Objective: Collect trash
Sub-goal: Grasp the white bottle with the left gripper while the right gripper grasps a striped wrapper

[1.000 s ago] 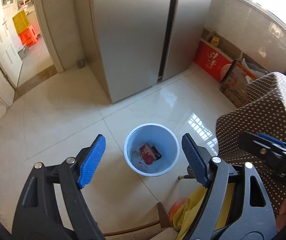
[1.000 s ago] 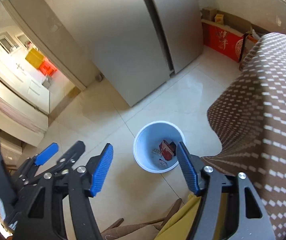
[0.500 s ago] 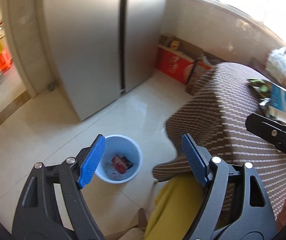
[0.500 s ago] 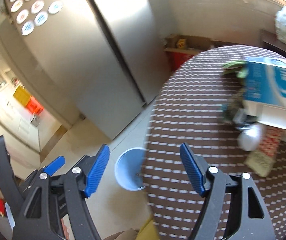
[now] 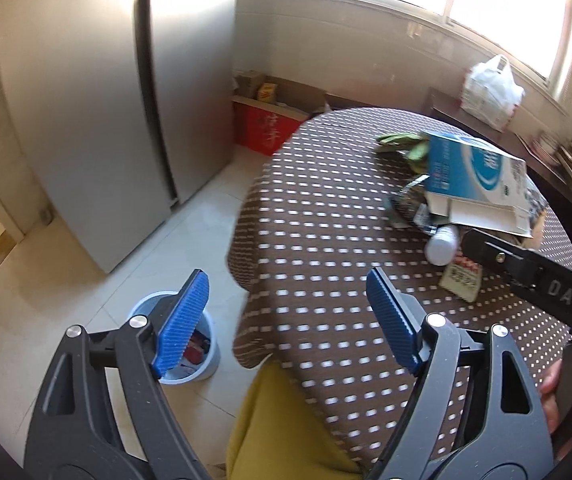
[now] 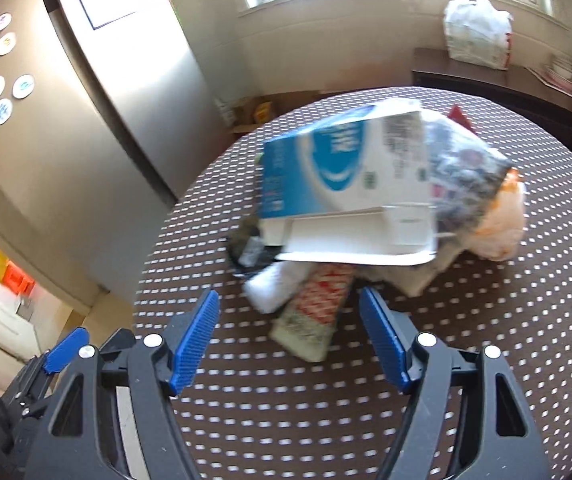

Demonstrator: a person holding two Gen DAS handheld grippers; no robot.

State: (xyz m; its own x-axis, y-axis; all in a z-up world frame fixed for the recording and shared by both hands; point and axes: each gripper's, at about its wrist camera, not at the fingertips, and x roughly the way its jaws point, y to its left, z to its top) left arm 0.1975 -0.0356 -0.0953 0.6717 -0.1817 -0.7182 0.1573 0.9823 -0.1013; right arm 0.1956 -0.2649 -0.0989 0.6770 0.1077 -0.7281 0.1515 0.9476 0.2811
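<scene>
A pile of trash lies on the round table with the brown dotted cloth (image 6: 466,360): a blue and white carton (image 6: 346,172), a white bottle (image 6: 273,284), a flat red and green packet (image 6: 314,316), a dark printed bag (image 6: 462,176) and an orange-white plastic bag (image 6: 502,220). My right gripper (image 6: 290,336) is open and empty, just in front of the packet and bottle. My left gripper (image 5: 290,316) is open and empty over the table's left edge. The blue bin (image 5: 205,364) stands on the floor at lower left, with wrappers inside. The carton (image 5: 474,172) also shows in the left wrist view.
A steel fridge (image 5: 97,100) stands at the left. Red and cardboard boxes (image 5: 265,124) sit by the wall behind the table. A white plastic bag (image 6: 478,28) sits on a dark sideboard under the window. A yellow cloth (image 5: 281,428) hangs below the table edge.
Both grippers swung up and to the right, from over the blue bin to over the table. The trash pile came into view. Both stayed open and empty.
</scene>
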